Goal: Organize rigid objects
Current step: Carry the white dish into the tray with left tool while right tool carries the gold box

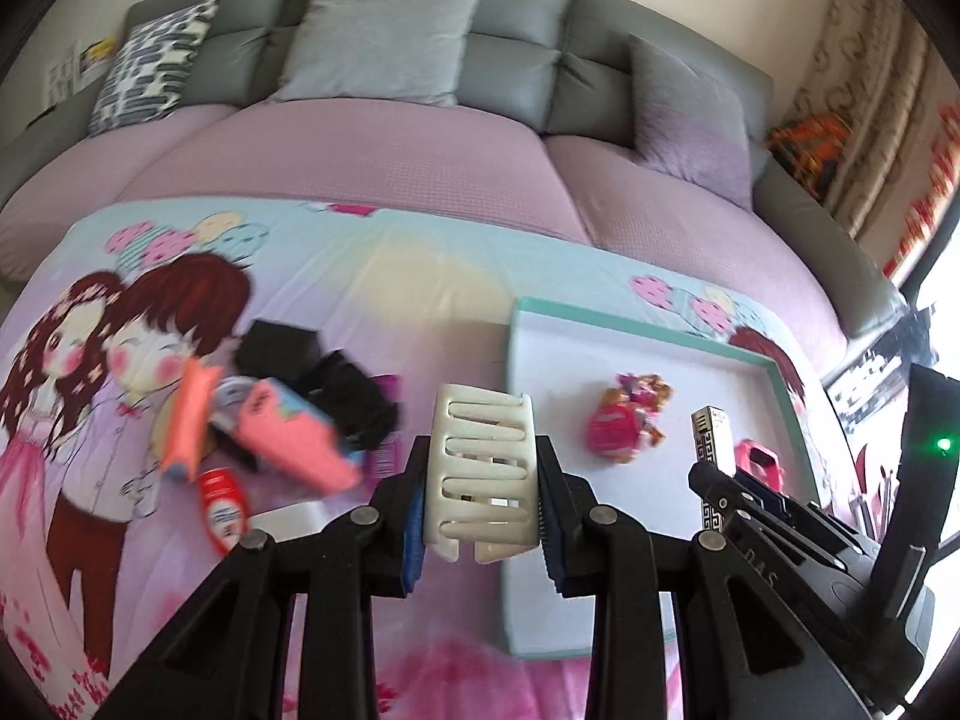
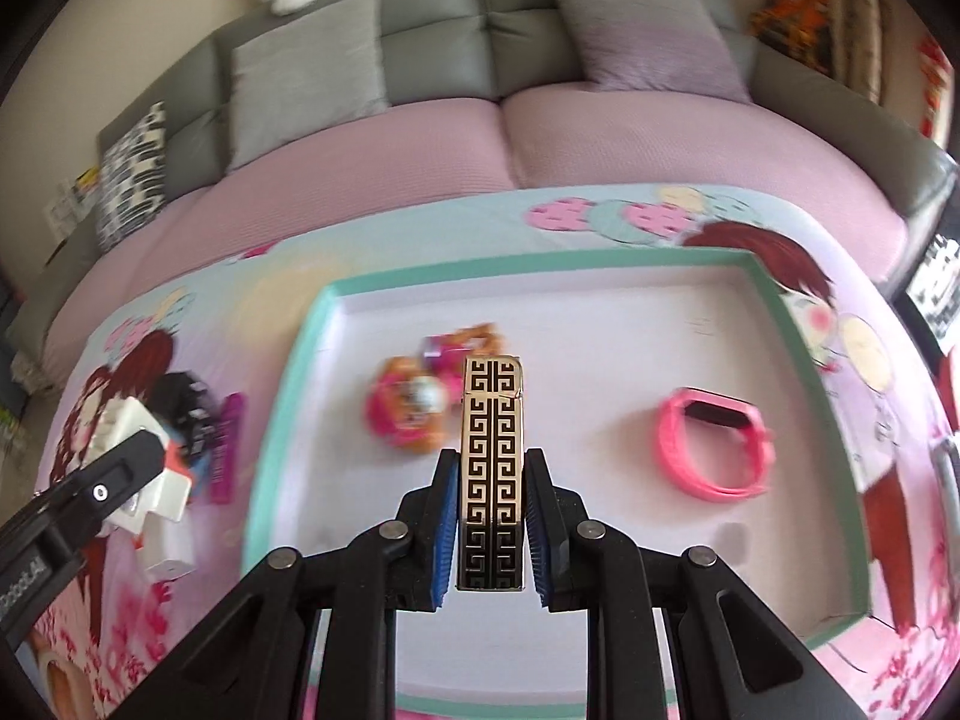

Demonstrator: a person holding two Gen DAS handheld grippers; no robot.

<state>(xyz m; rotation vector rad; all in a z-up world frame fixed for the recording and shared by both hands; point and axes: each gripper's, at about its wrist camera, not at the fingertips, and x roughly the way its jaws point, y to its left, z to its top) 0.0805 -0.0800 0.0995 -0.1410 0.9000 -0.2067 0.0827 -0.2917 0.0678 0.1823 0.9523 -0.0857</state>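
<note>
My left gripper (image 1: pixel 483 489) is shut on a cream hair claw clip (image 1: pixel 480 468), held above the left edge of a white tray with a teal rim (image 1: pixel 630 324). My right gripper (image 2: pixel 487 501) is shut on a gold lighter with a black key pattern (image 2: pixel 491 450), held over the tray floor (image 2: pixel 600 324). In the left wrist view the right gripper (image 1: pixel 720 480) and the lighter (image 1: pixel 711 429) show at the right. Inside the tray lie a pink toy watch with cartoon figures (image 2: pixel 414 402) and a pink wristband (image 2: pixel 714 450). The left gripper (image 2: pixel 129 462) with the clip appears at the left in the right wrist view.
A pile lies left of the tray on the cartoon-print cloth (image 1: pixel 360 276): orange-pink packets (image 1: pixel 288 438), black items (image 1: pixel 324 372), a red-and-white tube (image 1: pixel 225 510), a purple comb (image 2: pixel 228 450). Behind stands a sofa with a lilac cover (image 1: pixel 372 162) and grey cushions (image 1: pixel 384 42).
</note>
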